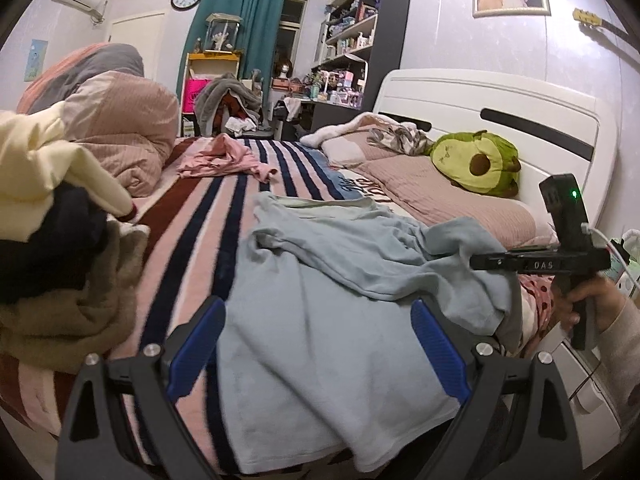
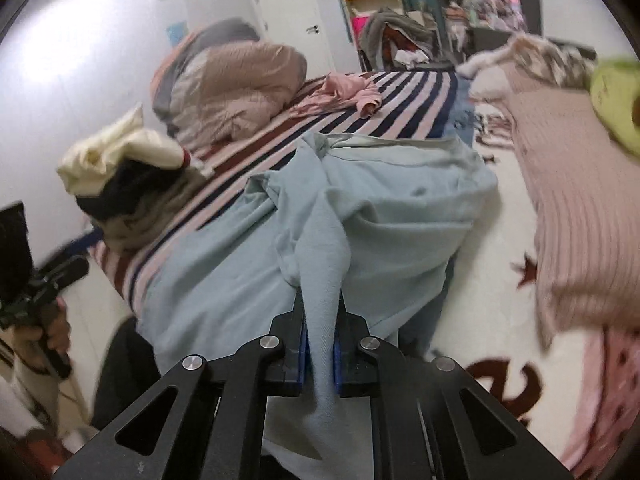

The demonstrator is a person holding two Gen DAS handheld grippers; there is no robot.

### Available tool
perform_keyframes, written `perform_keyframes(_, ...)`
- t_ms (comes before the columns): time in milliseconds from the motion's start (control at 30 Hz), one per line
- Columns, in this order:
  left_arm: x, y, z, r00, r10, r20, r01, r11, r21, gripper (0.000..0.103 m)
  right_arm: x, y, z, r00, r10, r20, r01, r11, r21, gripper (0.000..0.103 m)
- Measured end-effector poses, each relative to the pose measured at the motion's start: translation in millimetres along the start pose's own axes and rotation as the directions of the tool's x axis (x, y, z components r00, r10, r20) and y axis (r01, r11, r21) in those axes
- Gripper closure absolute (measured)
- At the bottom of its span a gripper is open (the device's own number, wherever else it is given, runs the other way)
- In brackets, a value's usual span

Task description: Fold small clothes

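Blue garment (image 2: 360,216) hem in right claw (image 2: 320,344)

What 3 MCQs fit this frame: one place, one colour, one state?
1. Where is the pink garment?
A. on the striped blanket
B. on the shelf
C. on the floor

2. What colour is the garment being folded?
A. red
B. light blue
C. black

3. How are the grippers?
A. both open
B. both shut
C. left gripper open, right gripper shut on the garment

Key: 1 A, it lies crumpled on the stripes at the bed's far end. 2 B, the cloth is pale blue in both views. 3 C, left fingers stand wide apart over the cloth; right pads pinch a fold.
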State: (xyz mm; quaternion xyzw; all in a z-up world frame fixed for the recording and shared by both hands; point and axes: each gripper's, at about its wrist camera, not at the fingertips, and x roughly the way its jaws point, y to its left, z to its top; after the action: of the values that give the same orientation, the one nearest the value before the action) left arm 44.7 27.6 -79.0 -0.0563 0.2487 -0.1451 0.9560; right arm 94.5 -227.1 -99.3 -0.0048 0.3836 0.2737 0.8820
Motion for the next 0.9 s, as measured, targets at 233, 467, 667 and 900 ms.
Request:
perform_keyframes(233, -12, 29, -9, 1.0, 0.018, 0.007, -0.018, 1.0, 0.003, 0.011, 7, -17, 4, 0.983, -0.136, -0.121, 0.144, 0.988, 0.056, 0.098)
perform_keyframes(467, -1, 31, -15, 1.0, 0.01, -0.014, -0.01, 1.0, -0.01, 0.011, -24, -26, 1, 0.979, -0.201, -0.033, 0.203, 0.972, 0.117, 0.102)
perform_keyframes(667, 2, 26, -10, 1.0, -0.014, 0.009, 0.014, 1.0, -0.015, 0.011, -55, -5, 30, 0.98, -0.193, 0.04, 0.191, 0.98, 0.057, 0.102)
perform_keyframes(900, -7, 35, -14, 1.0, -0.007, 0.029, 0.007, 1.0, 0.0, 0.011, -19, 58, 62, 0.998, -0.052, 0.022, 0.053, 0.996, -0.065, 0.102)
